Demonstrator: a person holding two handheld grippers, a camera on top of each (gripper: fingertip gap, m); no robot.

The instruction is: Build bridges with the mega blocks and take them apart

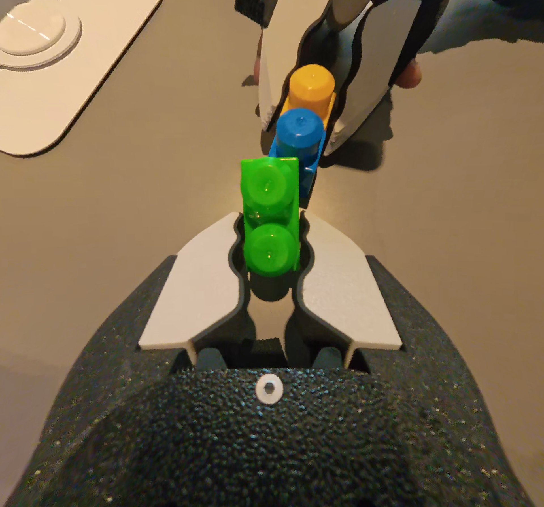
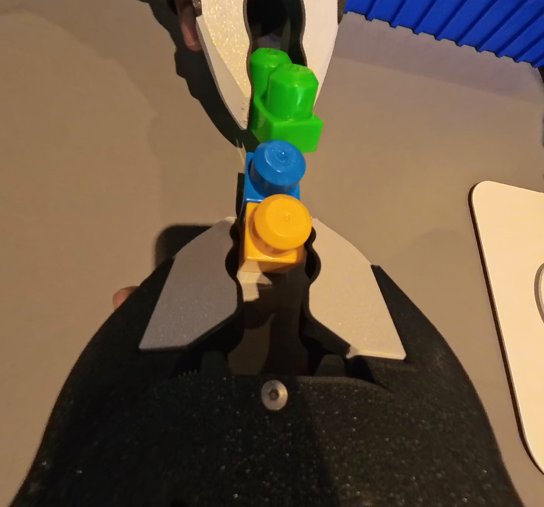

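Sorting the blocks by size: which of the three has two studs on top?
The green block, held between the left gripper's fingers. The blue block and the yellow block each show a single stud.

A bright green block (image 1: 269, 216), a blue block (image 1: 297, 142) and an orange-yellow block (image 1: 311, 87) sit in a row on the plain beige-grey desk (image 1: 117, 227). Both grippers have speckled black bodies and white jaws. A white mat (image 1: 97, 59) lies upper left; a ribbed blue panel (image 2: 459, 6) shows upper right.
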